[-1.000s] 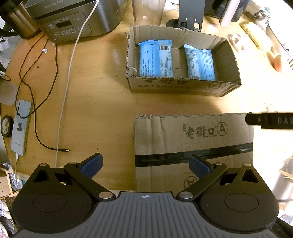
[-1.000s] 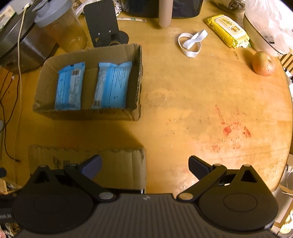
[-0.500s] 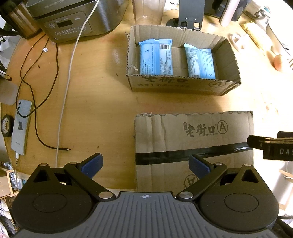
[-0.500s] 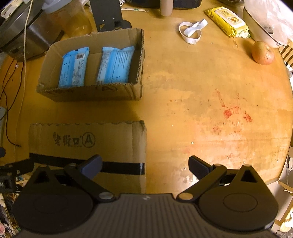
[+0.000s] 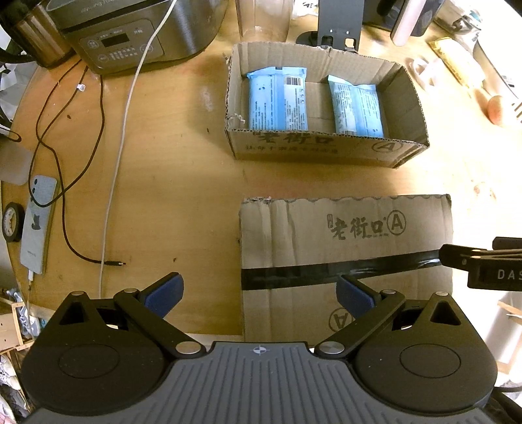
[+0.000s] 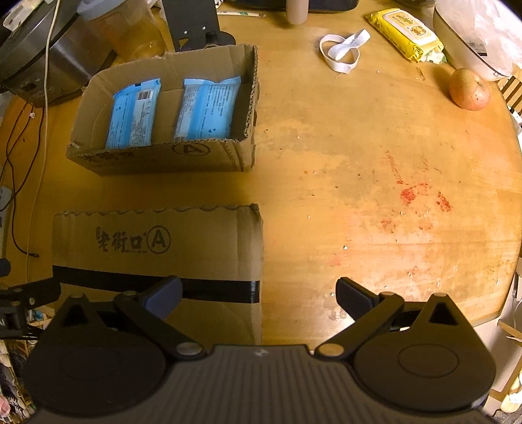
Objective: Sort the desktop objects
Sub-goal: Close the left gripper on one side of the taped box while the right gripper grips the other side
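On a round wooden table [image 6: 375, 169], seen from two wrist cameras looking down, the largest thing is a flat cardboard lid [image 5: 345, 257] with a black tape stripe, lying at 6 o'clock near the table's front edge. Beyond it, toward 12 o'clock and clearly apart from it, sits an open cardboard box [image 5: 326, 148]. Inside the box two blue wet-wipe packs lie side by side, one at the left [image 5: 277, 98] and one at the right [image 5: 357, 109], both flat with their long sides running away from the viewer.

Farther out, a rice cooker [image 5: 137, 29] stands at 11 o'clock, an apple [image 6: 469, 89] at 2 o'clock, a yellow wipes pack [image 6: 406, 32] at 1 o'clock, and a white elastic band [image 6: 342, 52] just left of it.

Both tongs are released and hold nothing: the left gripper [image 5: 259, 293] hangs over the lid's left edge, the right gripper [image 6: 259, 293] over its right edge.

Judging by this, the packs are already sorted into the box and the step in hand is likely covering it. Next, each gripper would need to lower to a side edge of the lid, pinch the cardboard, and carry it level toward 12 o'clock over the box
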A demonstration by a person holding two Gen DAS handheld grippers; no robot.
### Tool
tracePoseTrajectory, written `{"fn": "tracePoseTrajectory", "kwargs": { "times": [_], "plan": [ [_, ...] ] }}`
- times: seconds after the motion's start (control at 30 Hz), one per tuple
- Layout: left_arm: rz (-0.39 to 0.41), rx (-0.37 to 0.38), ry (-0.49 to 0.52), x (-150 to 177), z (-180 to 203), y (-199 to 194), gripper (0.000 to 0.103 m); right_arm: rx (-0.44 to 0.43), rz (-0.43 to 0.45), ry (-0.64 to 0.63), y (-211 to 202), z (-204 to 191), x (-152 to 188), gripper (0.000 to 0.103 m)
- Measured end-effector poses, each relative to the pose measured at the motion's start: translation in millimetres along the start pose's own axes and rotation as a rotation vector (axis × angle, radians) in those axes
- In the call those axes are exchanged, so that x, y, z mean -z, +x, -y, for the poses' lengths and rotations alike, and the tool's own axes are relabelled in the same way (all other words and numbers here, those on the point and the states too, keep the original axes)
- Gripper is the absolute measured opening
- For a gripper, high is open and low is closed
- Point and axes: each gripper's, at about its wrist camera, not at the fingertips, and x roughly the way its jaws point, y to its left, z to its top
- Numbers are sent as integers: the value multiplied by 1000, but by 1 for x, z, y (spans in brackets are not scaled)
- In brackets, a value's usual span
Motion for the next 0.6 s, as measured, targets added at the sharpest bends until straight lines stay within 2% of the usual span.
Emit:
{"fn": "tracePoseTrajectory", "kwargs": {
  "times": [0.3, 0.6],
  "plan": [
    [-5, 25, -8, 2, -6, 6, 103, -63, -4, 16, 10, 14, -1, 103],
    [-16, 132, -34, 1, -21, 22, 103, -197, 16, 30, 19, 34, -1, 103]
  ]
}}
